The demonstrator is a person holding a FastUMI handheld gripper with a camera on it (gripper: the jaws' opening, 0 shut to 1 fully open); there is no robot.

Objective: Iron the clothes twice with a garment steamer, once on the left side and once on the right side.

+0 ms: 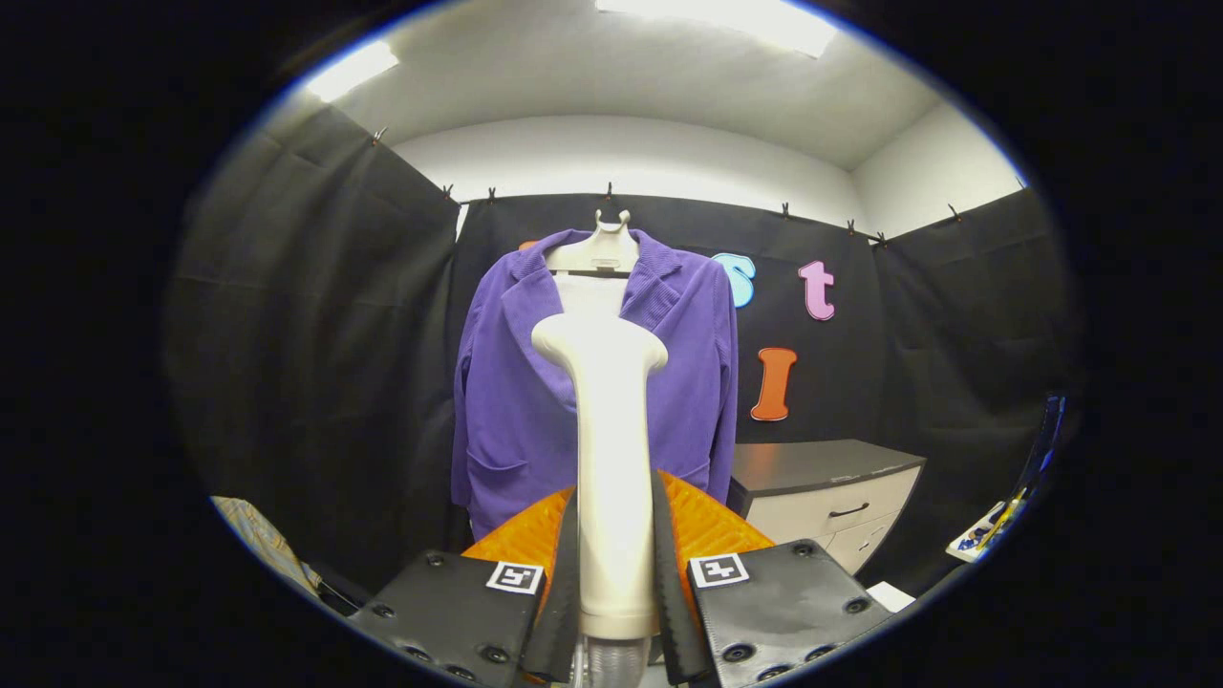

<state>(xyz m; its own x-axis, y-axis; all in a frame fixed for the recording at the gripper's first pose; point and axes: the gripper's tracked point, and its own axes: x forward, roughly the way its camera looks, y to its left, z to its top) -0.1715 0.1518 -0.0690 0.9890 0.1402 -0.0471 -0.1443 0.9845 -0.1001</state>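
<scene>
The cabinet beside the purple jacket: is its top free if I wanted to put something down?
The dark top of the cabinet, right of the purple jacket, looks bare. It is crowded at the fingers, which clamp the white steamer between them, its head close before the jacket's middle.

Gripper fingers clamped on upright white garment steamer; purple jacket on hanger beyond at 12 o'clock; cabinet at 2 o'clock.
</scene>
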